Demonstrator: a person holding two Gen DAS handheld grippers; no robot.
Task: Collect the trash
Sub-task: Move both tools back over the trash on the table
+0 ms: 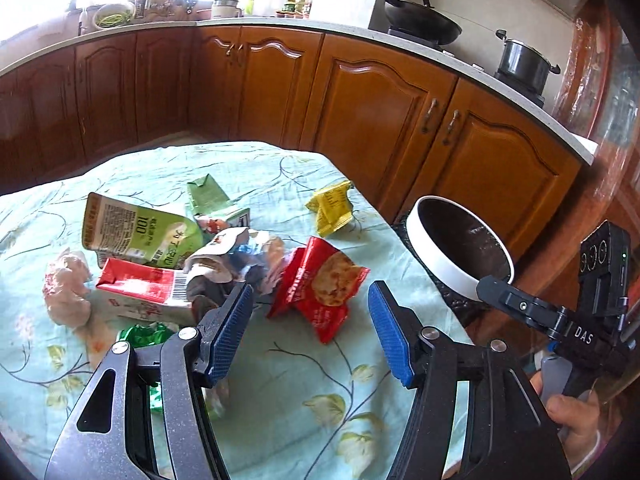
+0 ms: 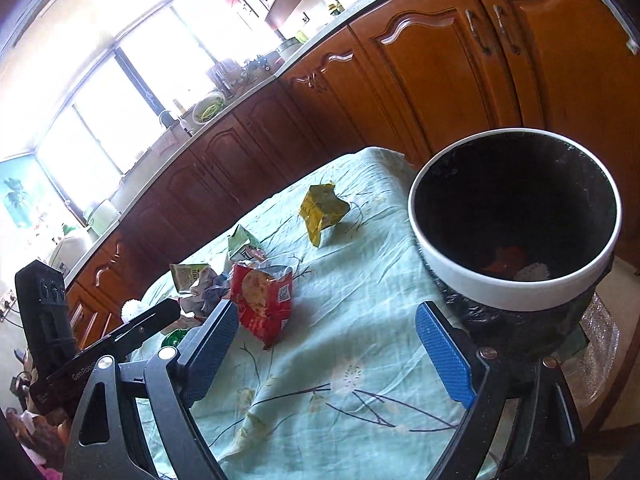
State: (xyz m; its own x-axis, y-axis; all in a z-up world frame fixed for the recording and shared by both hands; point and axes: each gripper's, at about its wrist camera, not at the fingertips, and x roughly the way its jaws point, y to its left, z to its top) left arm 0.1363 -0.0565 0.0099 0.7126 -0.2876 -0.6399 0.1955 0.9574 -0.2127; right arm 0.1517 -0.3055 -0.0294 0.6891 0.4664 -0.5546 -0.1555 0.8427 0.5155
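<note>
Trash lies on a table with a pale green floral cloth (image 1: 280,392). A red snack packet (image 1: 320,284) lies just ahead of my open, empty left gripper (image 1: 310,300); it also shows in the right wrist view (image 2: 262,300). A yellow packet (image 1: 332,208) (image 2: 322,208) lies farther back. A green pouch (image 1: 136,228), a red-and-white carton (image 1: 140,288), a green carton (image 1: 208,196) and crumpled tissue (image 1: 66,288) form a pile at left. The bin (image 2: 516,216), white-rimmed with a black liner, stands at the table's right edge (image 1: 456,240). My right gripper (image 2: 324,324) is open and empty, low over the cloth beside the bin.
Wooden kitchen cabinets (image 1: 360,100) run behind the table. A wok (image 1: 420,20) and a pot (image 1: 524,60) sit on the stove. A green foil wrapper (image 1: 144,336) lies by the left finger. The right gripper's body (image 1: 592,312) shows at right.
</note>
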